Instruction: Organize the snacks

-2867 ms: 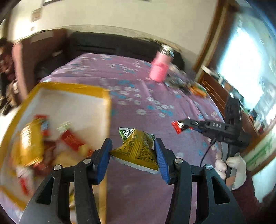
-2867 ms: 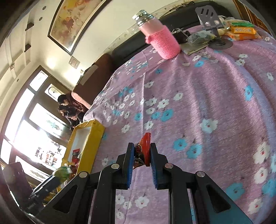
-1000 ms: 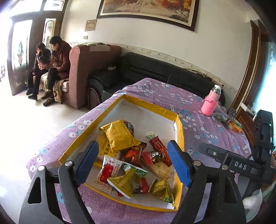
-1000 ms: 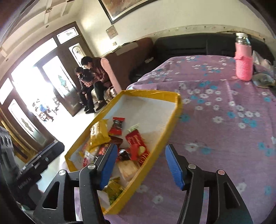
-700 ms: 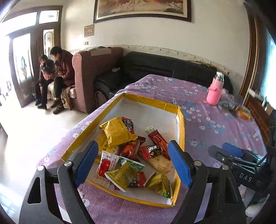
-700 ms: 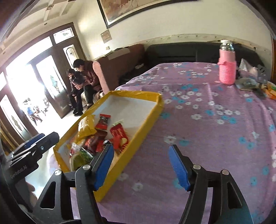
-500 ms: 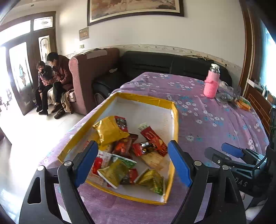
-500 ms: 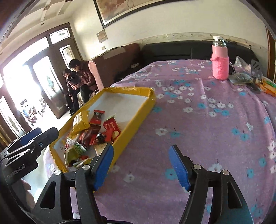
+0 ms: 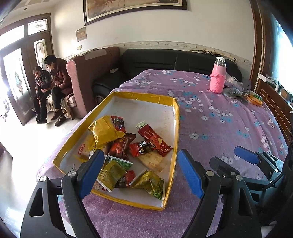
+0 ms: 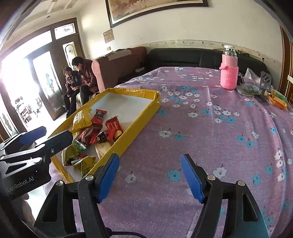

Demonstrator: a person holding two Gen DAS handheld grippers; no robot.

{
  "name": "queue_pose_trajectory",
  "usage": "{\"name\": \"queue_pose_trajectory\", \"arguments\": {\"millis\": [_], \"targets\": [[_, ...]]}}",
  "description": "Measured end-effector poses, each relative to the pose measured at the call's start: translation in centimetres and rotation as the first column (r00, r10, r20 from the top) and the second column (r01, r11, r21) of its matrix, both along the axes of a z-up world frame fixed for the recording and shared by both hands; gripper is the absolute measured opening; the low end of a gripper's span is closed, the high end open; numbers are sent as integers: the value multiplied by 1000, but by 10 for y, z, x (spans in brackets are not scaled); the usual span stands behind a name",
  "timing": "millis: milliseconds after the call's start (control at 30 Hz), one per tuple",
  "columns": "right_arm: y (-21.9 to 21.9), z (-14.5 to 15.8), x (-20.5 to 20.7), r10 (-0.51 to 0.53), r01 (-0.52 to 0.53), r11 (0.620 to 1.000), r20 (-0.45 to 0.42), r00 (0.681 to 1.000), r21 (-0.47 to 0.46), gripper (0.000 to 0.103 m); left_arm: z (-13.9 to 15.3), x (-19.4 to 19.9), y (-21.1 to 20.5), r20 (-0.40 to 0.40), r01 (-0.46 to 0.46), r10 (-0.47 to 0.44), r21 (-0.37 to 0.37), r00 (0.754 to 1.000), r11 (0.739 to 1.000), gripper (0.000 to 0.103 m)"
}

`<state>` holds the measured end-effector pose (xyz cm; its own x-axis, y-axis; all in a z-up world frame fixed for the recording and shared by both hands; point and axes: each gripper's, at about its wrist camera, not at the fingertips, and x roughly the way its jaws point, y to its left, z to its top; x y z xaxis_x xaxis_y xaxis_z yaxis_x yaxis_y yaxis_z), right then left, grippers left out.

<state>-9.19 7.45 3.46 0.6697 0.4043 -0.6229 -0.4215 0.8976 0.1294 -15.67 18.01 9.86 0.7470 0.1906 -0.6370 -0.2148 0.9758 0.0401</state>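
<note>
A living room with a white wall, a framed painting [image 9: 134, 8] and a glazed wooden door [image 9: 16, 80] holds a table under a purple flowered tablecloth [image 9: 216, 124]. At the far left two people [image 9: 52, 87] sit beside a brown armchair [image 9: 95, 73], with a black sofa [image 9: 175, 62] running along the wall behind the table.

On the left part of the cloth lies a shallow yellow-edged cardboard tray [image 9: 174, 117]. The snack packets [image 9: 128, 146] are piled in its near half: a large yellow packet [image 9: 104, 131] to the left, red wrappers in the middle, a long red packet [image 9: 155, 140] to the right, green-and-yellow packets [image 9: 150, 183] nearest the camera. The far half of the tray shows bare white floor.

The left gripper [image 9: 139, 174] hovers over the near end of the tray, blue pads spread wide with nothing between them. To its right, the right gripper [image 10: 150, 175] hangs above bare tablecloth just beside the tray's long wall; its jaws are opening and nothing is between them either. Each gripper shows at the edge of the other's view.

Toward the far right of the table stands a pink bottle [image 10: 228, 71] with a knitted sleeve and a metal cap. Beyond it lie a clear plastic bag [image 10: 252, 74], a small metal stand [image 10: 265, 78] and orange packets [image 10: 276, 100] near the table's edge.
</note>
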Motion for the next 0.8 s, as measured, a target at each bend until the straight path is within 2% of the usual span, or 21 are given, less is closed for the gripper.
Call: {"name": "queue_pose_trajectory", "arguments": {"millis": [300, 433, 533, 667, 800], "targets": [[6, 3, -10, 1, 0, 1000, 24, 1000, -29, 72, 2, -9, 5, 17, -3, 3, -13, 1000, 1000, 83], [7, 6, -15, 3, -2, 999, 36, 999, -34, 72, 6, -16, 6, 49, -10, 11, -8, 999, 1000, 83], [10, 10, -21, 7, -5, 999, 51, 999, -42, 72, 14, -27, 6, 101, -27, 27, 3, 995, 1000, 83], [12, 15, -31, 18, -15, 999, 77, 997, -47, 72, 29, -46, 2, 187, -80, 67, 62, 980, 995, 84], [16, 21, -41, 31, -26, 998, 102, 994, -53, 73, 31, -60, -7, 208, -120, 91, 131, 974, 984, 88]]}}
